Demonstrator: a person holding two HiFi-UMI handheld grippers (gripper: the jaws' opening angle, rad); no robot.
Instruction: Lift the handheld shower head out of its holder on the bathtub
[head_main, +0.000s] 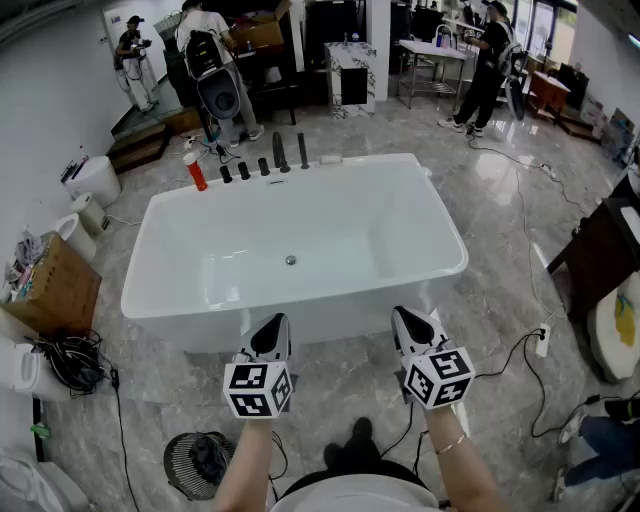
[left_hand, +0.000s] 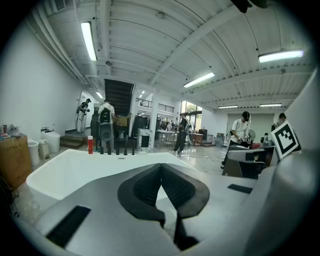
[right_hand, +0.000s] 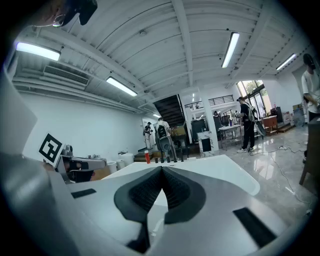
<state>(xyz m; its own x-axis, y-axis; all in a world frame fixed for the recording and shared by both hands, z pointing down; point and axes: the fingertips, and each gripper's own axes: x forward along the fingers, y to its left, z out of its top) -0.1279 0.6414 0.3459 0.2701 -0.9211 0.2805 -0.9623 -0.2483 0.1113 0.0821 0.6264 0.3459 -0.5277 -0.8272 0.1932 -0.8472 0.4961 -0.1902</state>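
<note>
The left tongs (head_main: 272, 335) and the right tongs (head_main: 408, 326) are held shut and empty, side by side before the near rim of the white bathtub (head_main: 445, 228). The handheld shower head (head_main: 302, 150) is seen upright among black fittings on the far rim, well apart from both.

Bathtub (head_main: 140, 298): mid-floor, just ahead of both tongs.
Fittings (head_main: 262, 166): in a row on the bathtub's far rim, left of centre.
Bottle (head_main: 195, 172): at the row's left end.
Drain (head_main: 291, 260): in the bathtub's bottom.
Left tongs (head_main: 270, 334), right tongs (head_main: 409, 326): side by side, apart, at the near wall.
Box (head_main: 55, 285): on the floor, left of the bathtub.
Fan (head_main: 200, 462): on the floor, behind the left tongs.
</note>
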